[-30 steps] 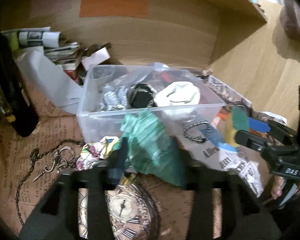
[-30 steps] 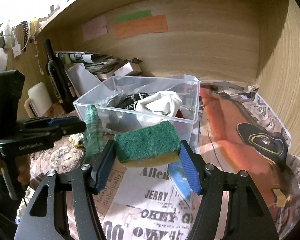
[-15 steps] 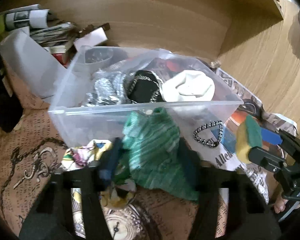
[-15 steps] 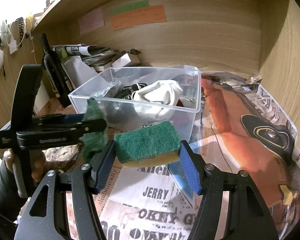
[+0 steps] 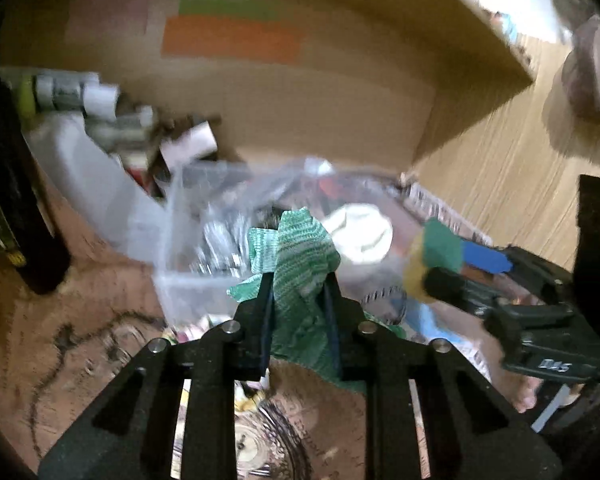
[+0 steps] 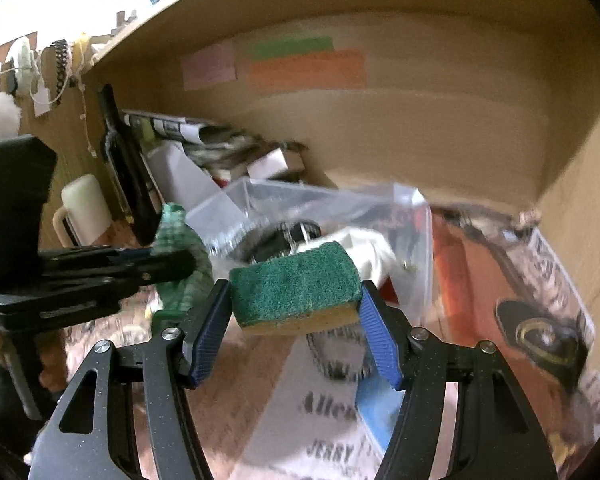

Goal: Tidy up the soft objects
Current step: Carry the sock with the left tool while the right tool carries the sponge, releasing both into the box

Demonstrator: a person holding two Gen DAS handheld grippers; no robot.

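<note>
A green knitted cloth (image 5: 300,256) is pinched between the two black fingers of the left gripper (image 5: 297,300), which are drawn close together on it. The cloth's upper folds stand above the fingertips and its lower part hangs down behind them, in front of the near wall of a clear plastic bin (image 5: 188,284). In the right wrist view the same cloth (image 6: 180,248) shows to the left of the bin (image 6: 424,240), clamped in the left gripper (image 6: 180,266), which reaches in from the left edge.

A sponge (image 6: 296,286), dark green scouring side up and yellow foam below, is squeezed between the blue-padded fingers of the right gripper (image 6: 296,320). It sits level, just in front of the bin's near wall. In the left wrist view the sponge (image 5: 436,252) and the right gripper (image 5: 452,268) appear to the right of the bin.

Inside the bin lie a white fabric item (image 6: 368,248), something black (image 6: 292,236) and a shiny silver mass (image 5: 216,244); blur hides their details. The bin rests on printed newspaper (image 6: 332,420) inside a wooden alcove. On the alcove's back wall behind the bin are pink, green and orange paper labels (image 6: 304,68). A dark bottle (image 6: 128,176) stands left of the bin.
</note>
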